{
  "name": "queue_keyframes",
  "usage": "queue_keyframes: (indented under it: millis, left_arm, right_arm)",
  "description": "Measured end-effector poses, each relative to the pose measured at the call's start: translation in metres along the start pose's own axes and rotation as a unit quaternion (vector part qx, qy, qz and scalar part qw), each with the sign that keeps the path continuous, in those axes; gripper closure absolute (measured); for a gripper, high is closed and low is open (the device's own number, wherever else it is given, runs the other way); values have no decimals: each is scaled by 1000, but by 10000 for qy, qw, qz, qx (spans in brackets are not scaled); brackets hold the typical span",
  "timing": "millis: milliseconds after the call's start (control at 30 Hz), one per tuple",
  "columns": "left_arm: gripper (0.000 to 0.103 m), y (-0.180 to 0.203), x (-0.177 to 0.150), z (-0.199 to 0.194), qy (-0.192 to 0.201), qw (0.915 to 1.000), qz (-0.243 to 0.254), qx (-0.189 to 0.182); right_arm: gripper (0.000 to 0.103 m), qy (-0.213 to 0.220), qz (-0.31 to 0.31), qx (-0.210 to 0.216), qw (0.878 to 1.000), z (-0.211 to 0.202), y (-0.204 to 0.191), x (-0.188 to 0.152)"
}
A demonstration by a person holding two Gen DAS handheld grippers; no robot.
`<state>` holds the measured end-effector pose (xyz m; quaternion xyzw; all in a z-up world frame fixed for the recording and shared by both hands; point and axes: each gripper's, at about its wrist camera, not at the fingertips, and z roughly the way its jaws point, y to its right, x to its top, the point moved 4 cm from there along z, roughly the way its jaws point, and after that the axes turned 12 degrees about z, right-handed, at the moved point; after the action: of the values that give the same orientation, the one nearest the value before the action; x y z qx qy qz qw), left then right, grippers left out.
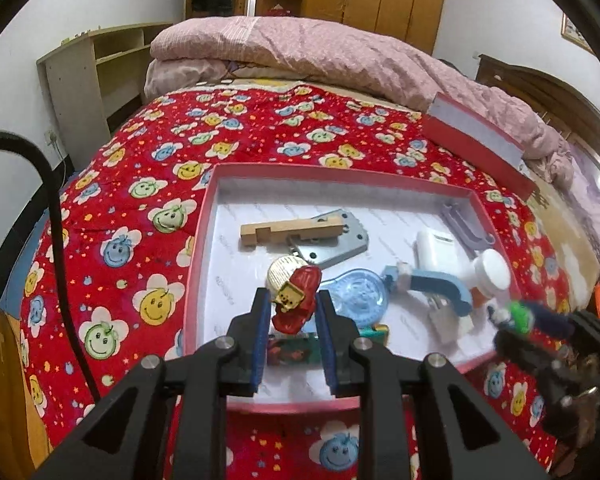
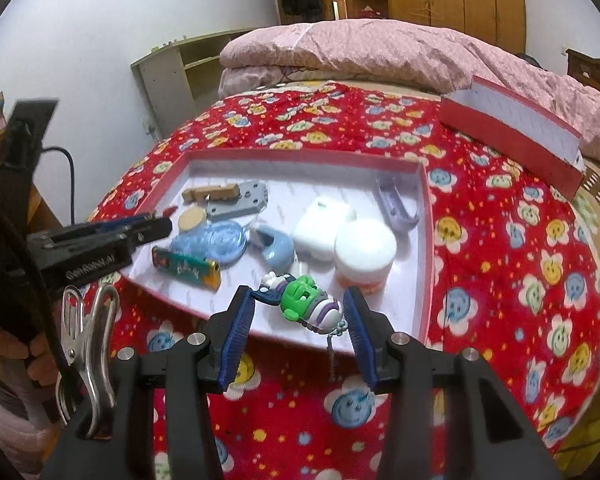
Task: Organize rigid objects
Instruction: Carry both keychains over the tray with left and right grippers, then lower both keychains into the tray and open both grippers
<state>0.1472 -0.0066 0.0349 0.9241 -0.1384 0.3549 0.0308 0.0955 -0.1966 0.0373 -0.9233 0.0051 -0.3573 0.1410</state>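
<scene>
Clamped between your left gripper (image 1: 293, 312)'s ribbed blue pads is a glossy red charm (image 1: 298, 300) with a small tan square face on it, held above the near part of the shallow red-rimmed box (image 1: 204, 216). Your right gripper (image 2: 298, 308) pinches a green, white and purple toy figure (image 2: 304, 298) lengthwise, one pad at each end; a bead chain hangs from it and blurs out over the box's near wall.

Under the left gripper's fingers a flat printed card (image 1: 290, 352) is half hidden; the right wrist view shows it whole, a long teal and orange strip. Beyond it lie a clear blue embossed disc (image 1: 358, 294), a round ridged cream cap (image 1: 284, 274), a pale blue curved plastic piece (image 1: 432, 284) and a smooth white round-lidded jar (image 1: 494, 270). A white rounded block (image 1: 436, 246) sits behind these, and a lilac clip (image 1: 466, 226) lies against the far right wall. A notched wooden bar (image 1: 292, 229) rests across a grey metal plate (image 1: 340, 246) with screw holes.

From the left camera, your right gripper is only a dark blur at the frame's edge. Only the right camera shows a steel spring clamp (image 2: 88, 344) at its lower left.

Farther off, the box's lid (image 2: 512, 132) stands tilted on the red smiley-flower bedspread (image 1: 140, 184), with a folded pink quilt (image 1: 300, 48) behind.
</scene>
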Motion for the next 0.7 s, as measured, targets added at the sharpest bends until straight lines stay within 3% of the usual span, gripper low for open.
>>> queue_keyframes:
  millis: [700]
  left_arm:
    - [79, -3, -2, 20, -173, 9998, -95, -23]
  right_arm:
    - [56, 64, -105, -273, 9996, 42, 5, 60]
